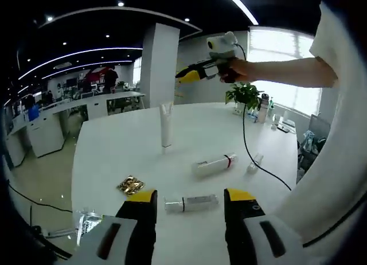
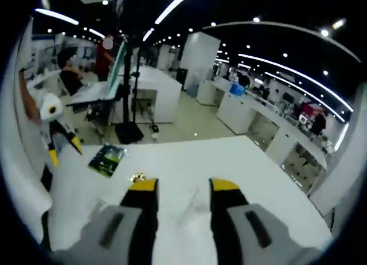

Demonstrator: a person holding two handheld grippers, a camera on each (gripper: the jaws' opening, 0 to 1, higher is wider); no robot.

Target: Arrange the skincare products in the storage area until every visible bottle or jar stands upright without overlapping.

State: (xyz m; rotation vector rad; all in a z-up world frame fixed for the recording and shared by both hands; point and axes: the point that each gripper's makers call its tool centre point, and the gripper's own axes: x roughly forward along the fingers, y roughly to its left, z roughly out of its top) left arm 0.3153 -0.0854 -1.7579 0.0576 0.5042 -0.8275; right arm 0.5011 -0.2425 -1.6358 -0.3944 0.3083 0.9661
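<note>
The white table [image 1: 114, 144] spreads across the left gripper view, and the skincare products sit on its near half. A white tube [image 1: 166, 124] stands upright, well apart from the others. Nearer, a white bottle with a red band [image 1: 214, 163] lies on its side, and a smaller clear bottle [image 1: 191, 203] lies flat just ahead of the left gripper [image 1: 190, 200], whose yellow-tipped jaws are spread with nothing between them. A small gold wrapper [image 1: 131, 184] lies to the left of that bottle, and a small clear cap-like piece [image 1: 254, 163] rests by a black cable [image 1: 252, 156].

The right gripper [image 1: 186, 76] is held high above the table in a person's hand [image 1: 238, 70] (its jaw state is not readable from there). In the right gripper view its jaws [image 2: 183, 186] stand apart, empty, over the tabletop, with a dark green packet [image 2: 107, 159] lying to the left.
</note>
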